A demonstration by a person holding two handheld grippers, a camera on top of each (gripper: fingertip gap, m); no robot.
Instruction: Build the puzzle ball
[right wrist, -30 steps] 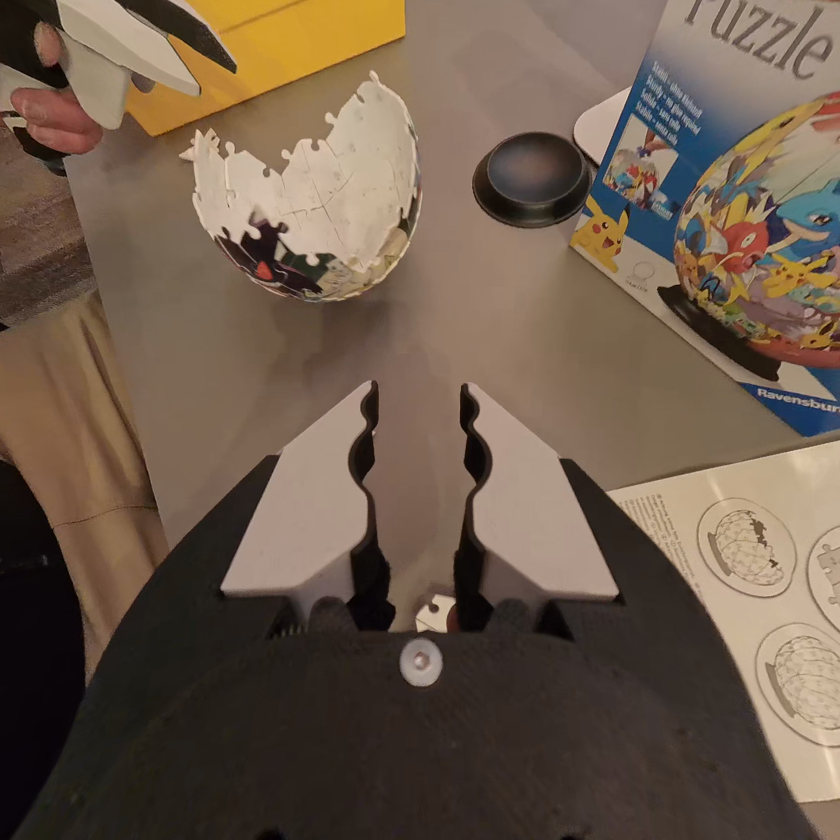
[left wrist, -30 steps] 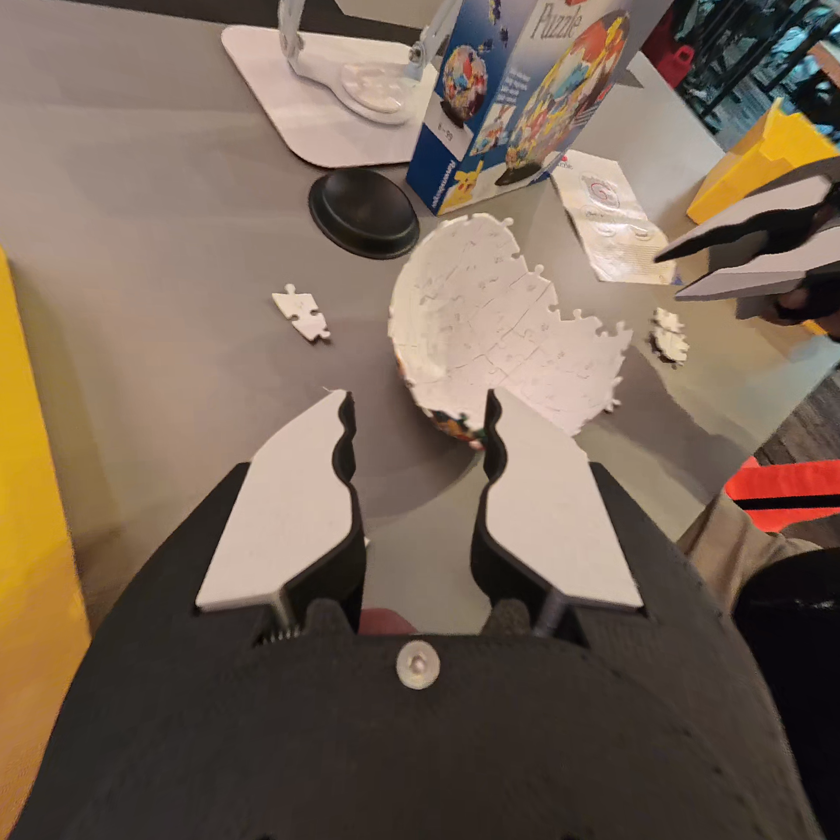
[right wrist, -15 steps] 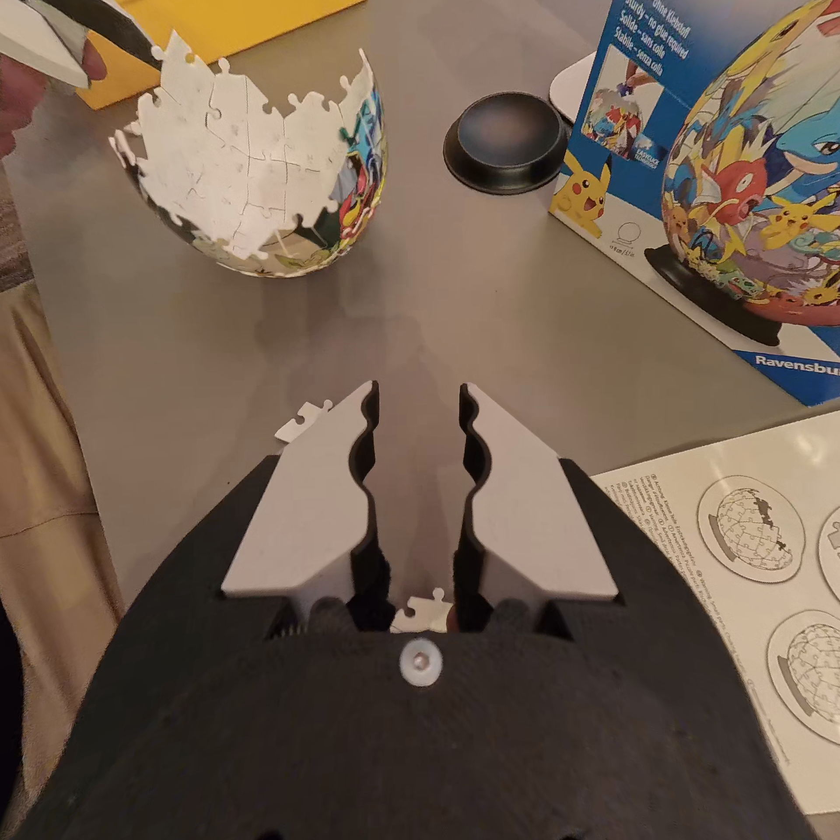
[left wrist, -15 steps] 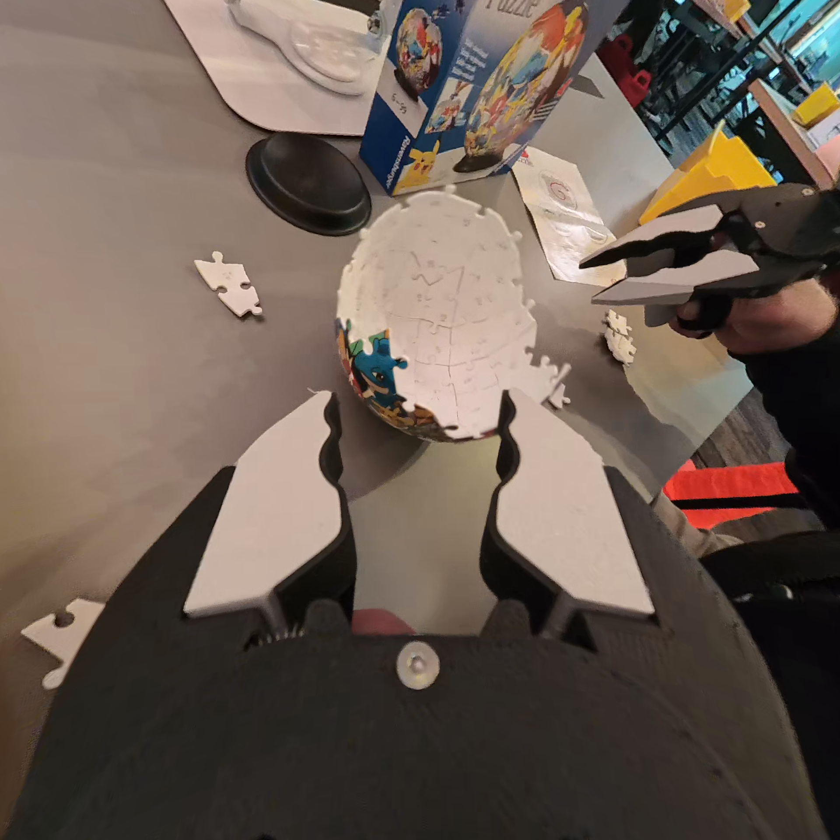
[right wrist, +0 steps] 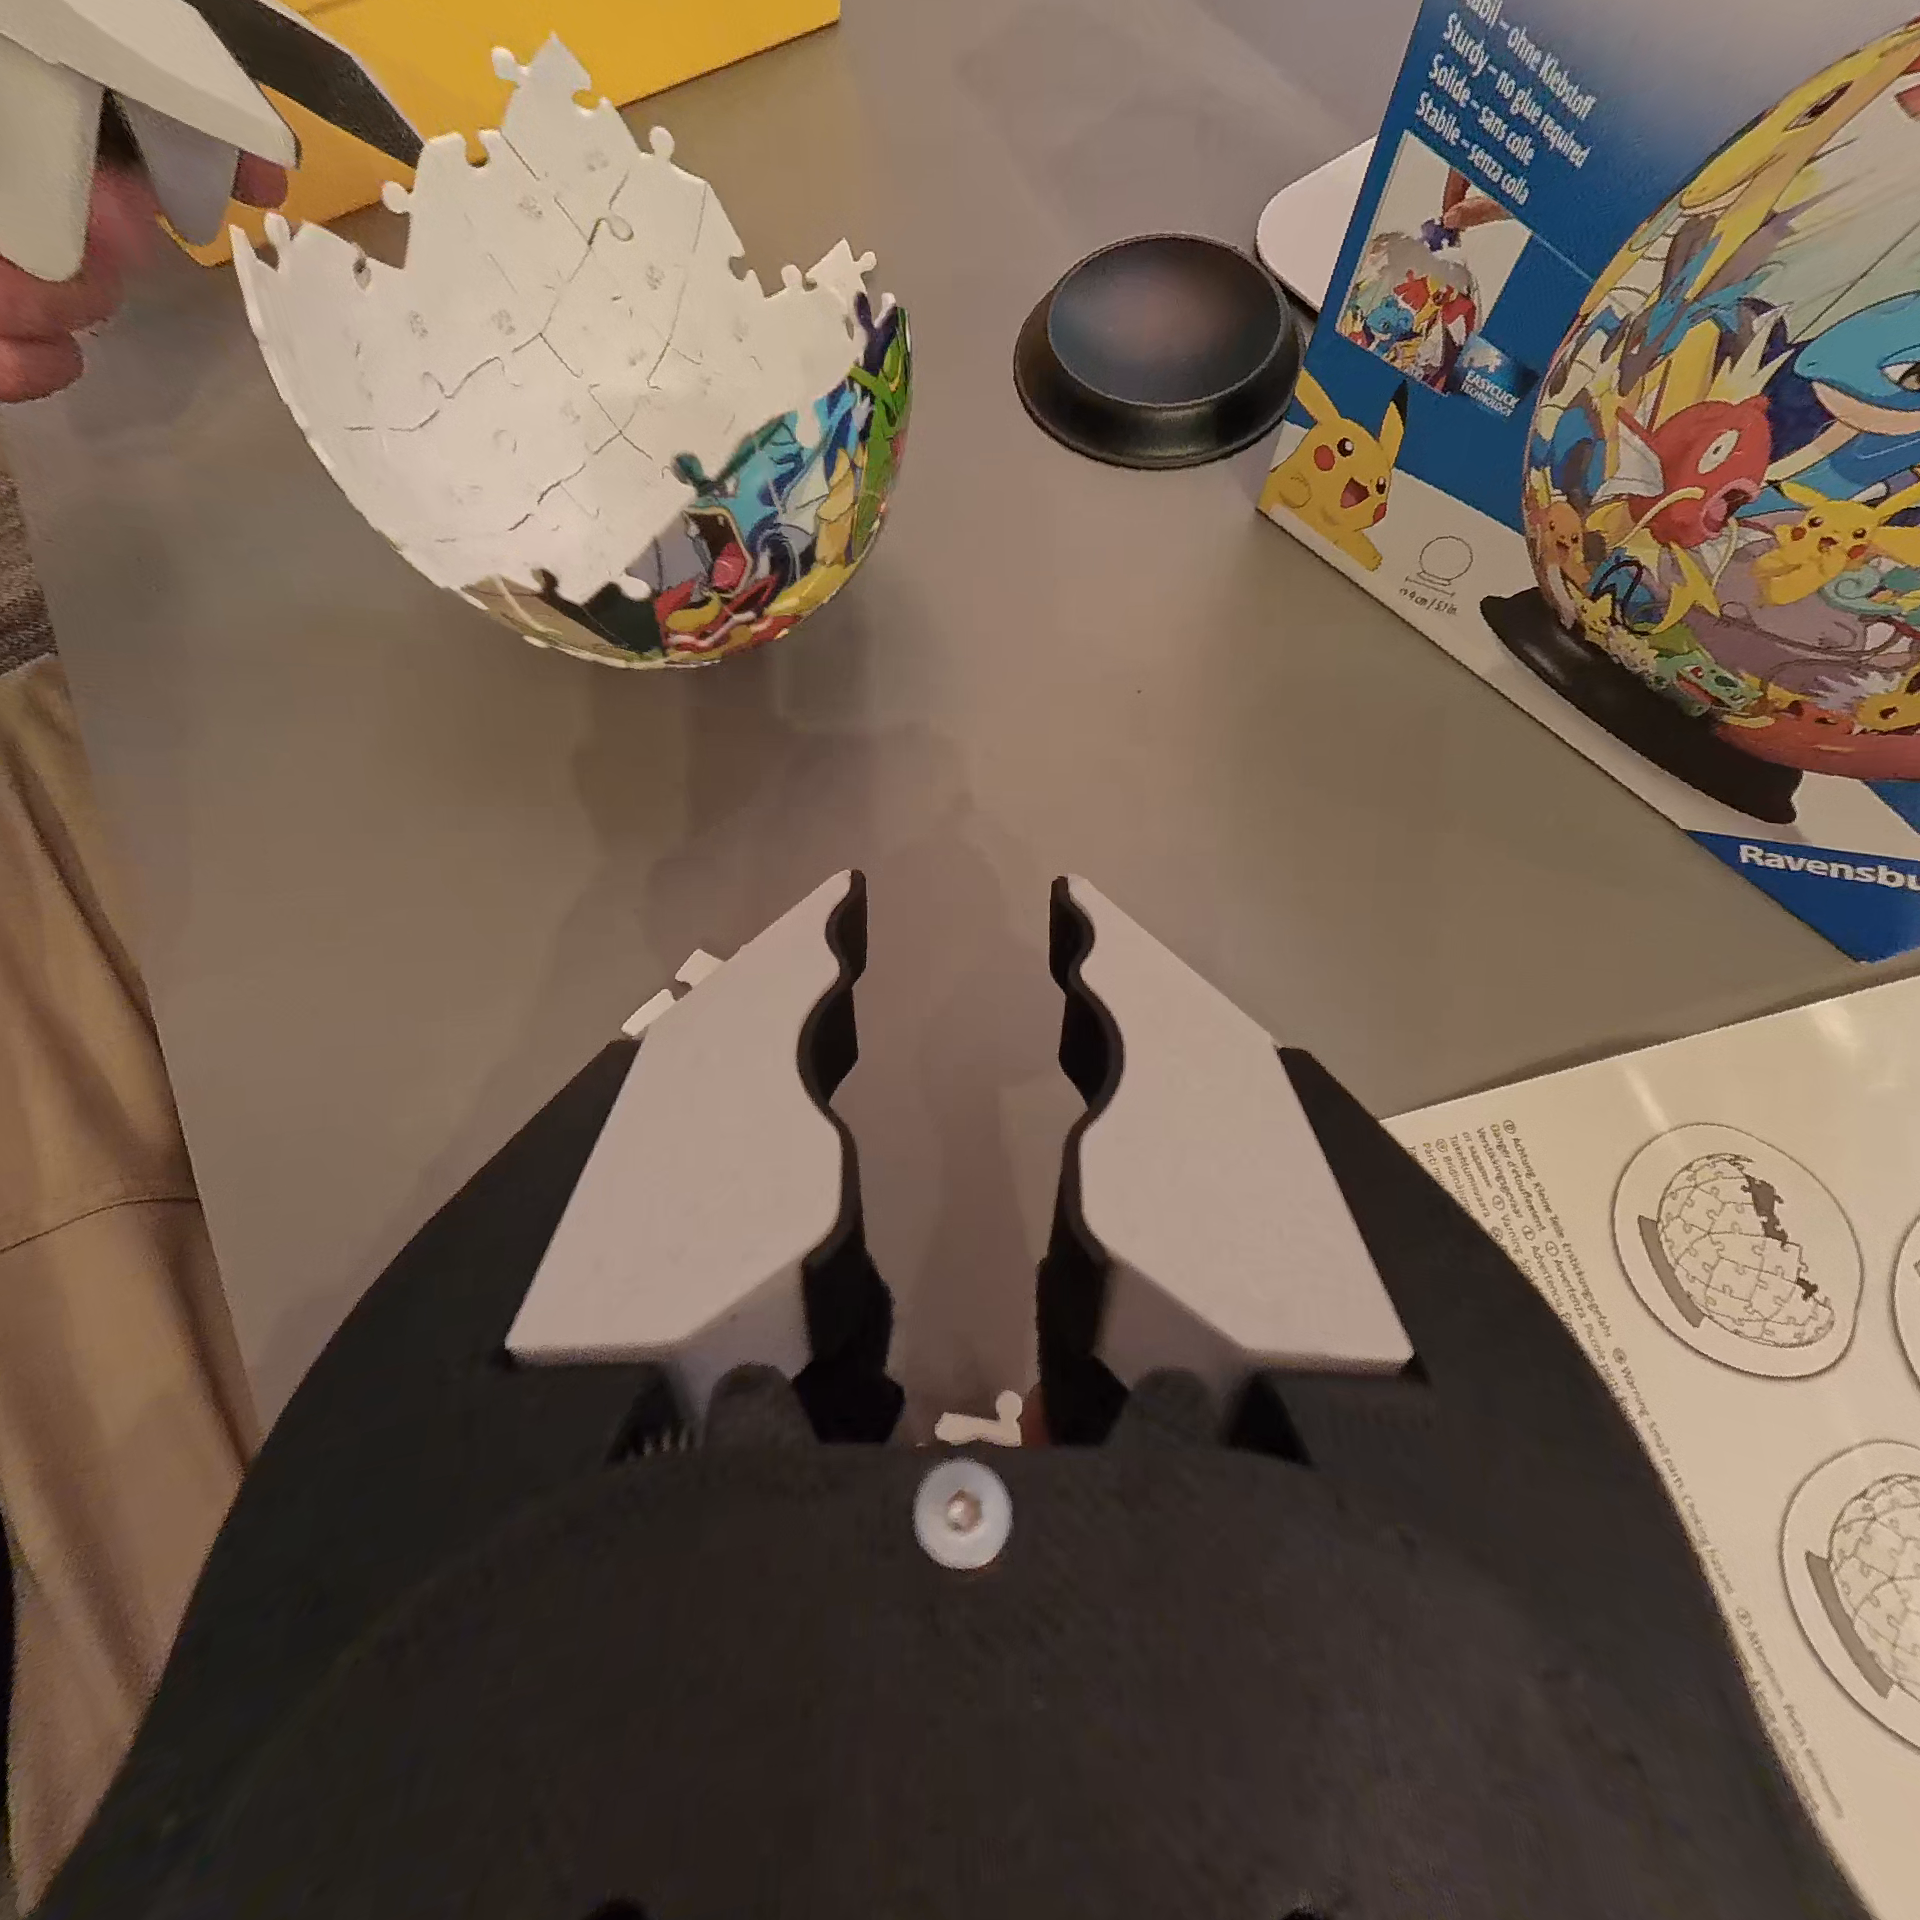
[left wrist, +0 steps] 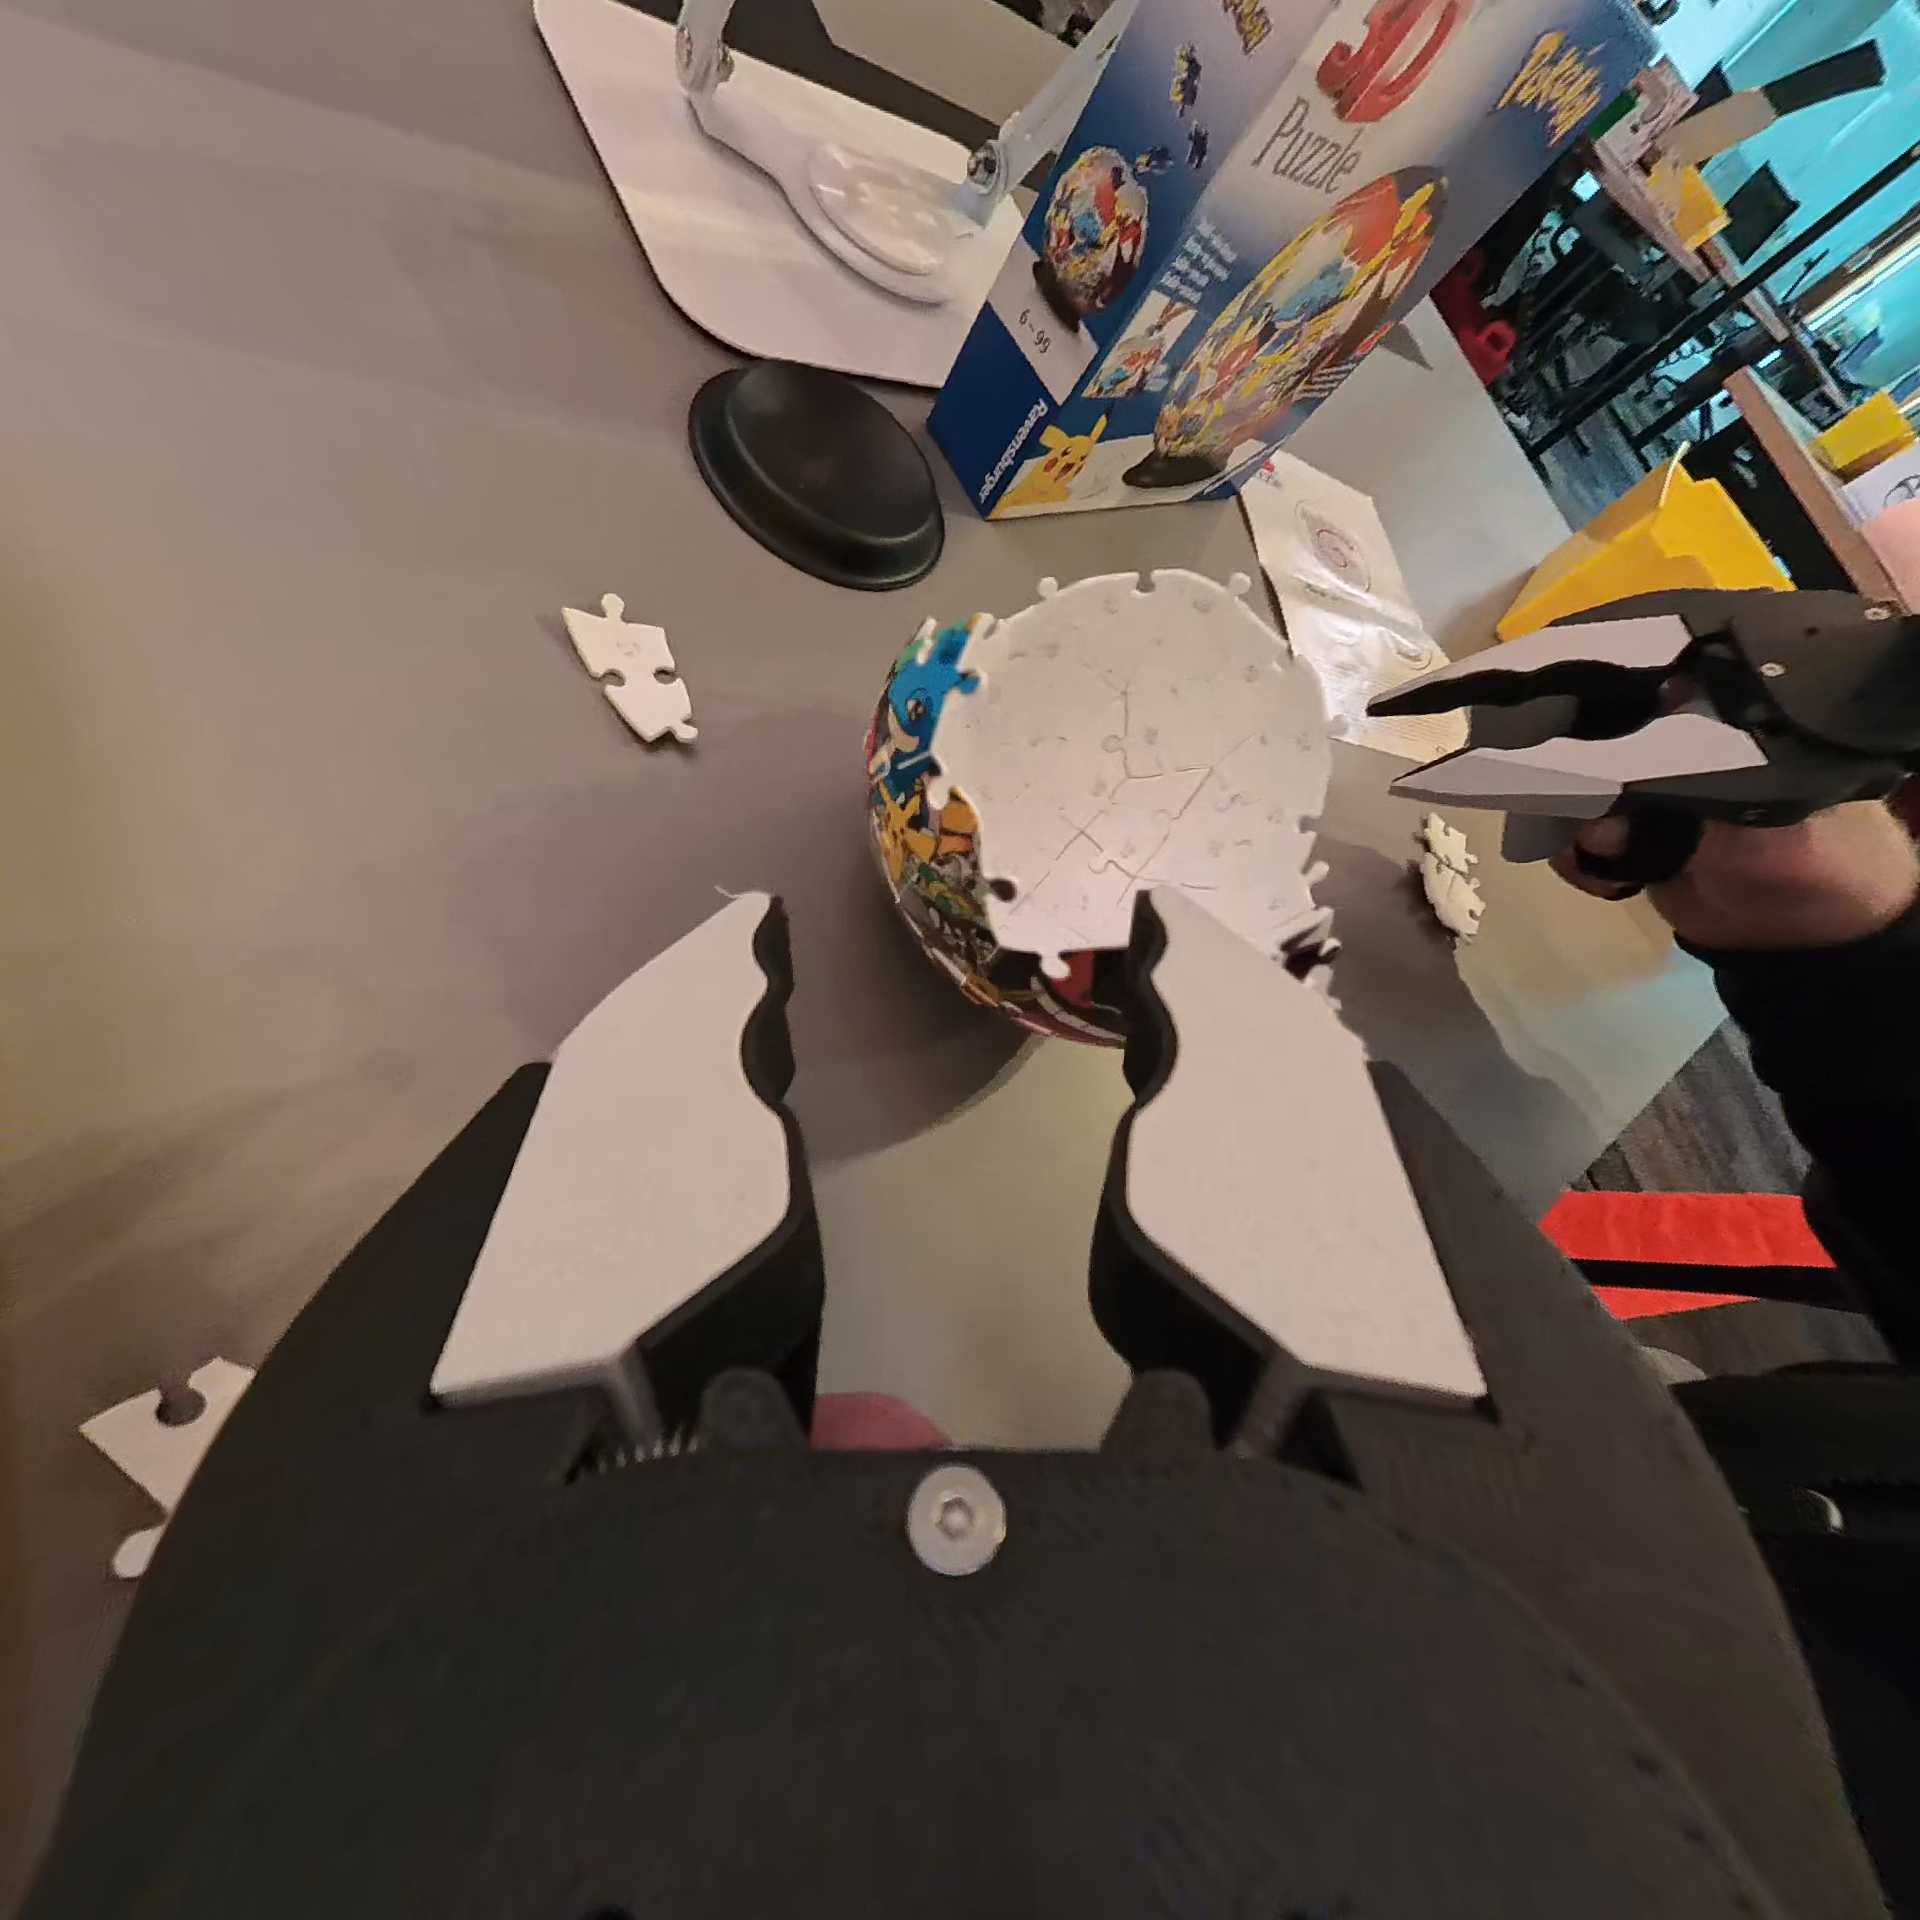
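Our left hand-held gripper [left wrist: 956,925] stood wide apart with nothing between its fingers, its right fingertip just at the near edge of the half-built puzzle ball [left wrist: 1101,790]. We saw the ball lying tipped on the grey surface [left wrist: 312,727], its white inside turned up and its coloured outside toward the surface; from the right wrist view the left gripper's tip [right wrist: 343,114] met the ball's jagged rim [right wrist: 582,343]. Our right hand-held gripper [right wrist: 956,894] was parted narrowly and empty, hovering over bare surface well short of the ball. We noted a black round stand [left wrist: 816,488] just behind the ball, and the blue puzzle box [left wrist: 1226,312] beside it. A pair of joined white pieces [left wrist: 634,670] lay left of the ball, more loose pieces [left wrist: 1449,883] lay to its right, and another piece [left wrist: 171,1429] lay near the left gripper's body. An instruction sheet [right wrist: 1714,1299] lay by our right gripper.
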